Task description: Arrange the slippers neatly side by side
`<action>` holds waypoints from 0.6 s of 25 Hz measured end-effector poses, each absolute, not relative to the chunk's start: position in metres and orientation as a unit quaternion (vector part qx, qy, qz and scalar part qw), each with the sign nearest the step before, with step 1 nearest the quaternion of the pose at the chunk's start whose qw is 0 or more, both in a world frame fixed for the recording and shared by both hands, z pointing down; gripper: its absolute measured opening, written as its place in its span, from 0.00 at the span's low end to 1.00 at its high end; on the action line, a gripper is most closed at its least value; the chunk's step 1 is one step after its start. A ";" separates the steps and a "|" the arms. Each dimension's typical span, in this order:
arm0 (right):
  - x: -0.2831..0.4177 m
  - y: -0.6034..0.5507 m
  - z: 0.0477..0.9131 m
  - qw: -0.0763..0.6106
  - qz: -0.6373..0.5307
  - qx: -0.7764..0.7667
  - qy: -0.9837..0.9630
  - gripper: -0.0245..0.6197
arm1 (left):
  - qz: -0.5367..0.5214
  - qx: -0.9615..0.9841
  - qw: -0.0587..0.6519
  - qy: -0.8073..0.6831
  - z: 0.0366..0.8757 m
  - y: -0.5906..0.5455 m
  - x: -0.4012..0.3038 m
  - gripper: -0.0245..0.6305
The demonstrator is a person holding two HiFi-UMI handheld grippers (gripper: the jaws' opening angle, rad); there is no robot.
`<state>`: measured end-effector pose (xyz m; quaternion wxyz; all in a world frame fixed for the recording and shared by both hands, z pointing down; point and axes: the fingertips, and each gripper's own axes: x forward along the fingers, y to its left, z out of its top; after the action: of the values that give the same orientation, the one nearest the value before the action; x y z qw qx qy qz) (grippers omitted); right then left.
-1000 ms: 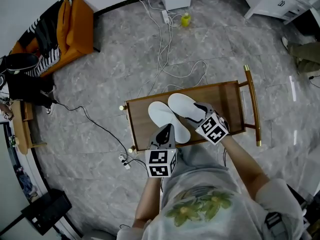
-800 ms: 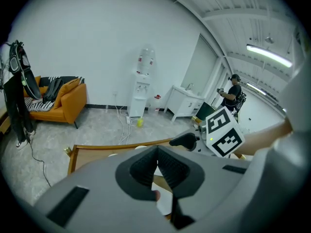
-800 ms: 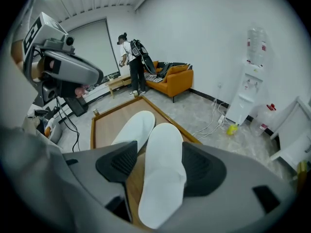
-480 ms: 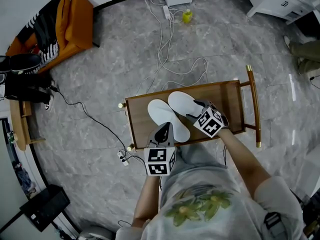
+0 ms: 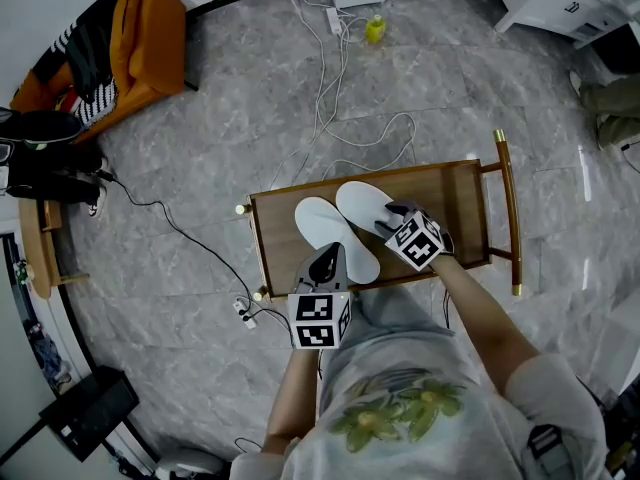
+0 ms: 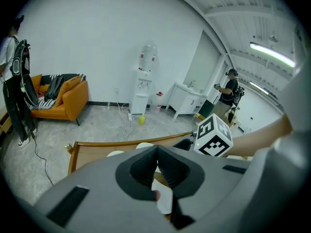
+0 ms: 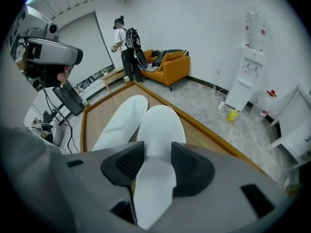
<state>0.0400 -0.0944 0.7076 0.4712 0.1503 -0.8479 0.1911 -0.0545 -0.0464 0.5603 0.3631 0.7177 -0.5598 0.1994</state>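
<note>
White slippers (image 5: 322, 226), brown wooden table (image 5: 462, 206), grey marbled floor (image 5: 200, 158).

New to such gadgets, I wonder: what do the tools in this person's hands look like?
The grey plastic left gripper and right gripper each carry two black ribbed pads and a white cube with black square markers. The right gripper's jaws have just been closing on a white slipper. The person wears a pale short-sleeved T-shirt with a green-yellow print.
</note>
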 end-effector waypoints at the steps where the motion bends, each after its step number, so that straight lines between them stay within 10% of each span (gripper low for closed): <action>1: 0.040 -0.095 0.707 0.470 0.195 0.153 -0.847 0.31 | 0.200 0.717 0.363 -0.560 0.561 -0.046 -0.055 0.06; 15: 0.058 -0.098 0.704 0.445 0.315 0.256 -0.798 0.11 | 0.209 0.717 0.364 -0.557 0.564 -0.045 -0.055 0.06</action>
<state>0.0578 -0.0984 0.7043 0.4452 0.2556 -0.7983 0.3149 -0.0546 -0.0453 0.5637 0.3637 0.7167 -0.5572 0.2091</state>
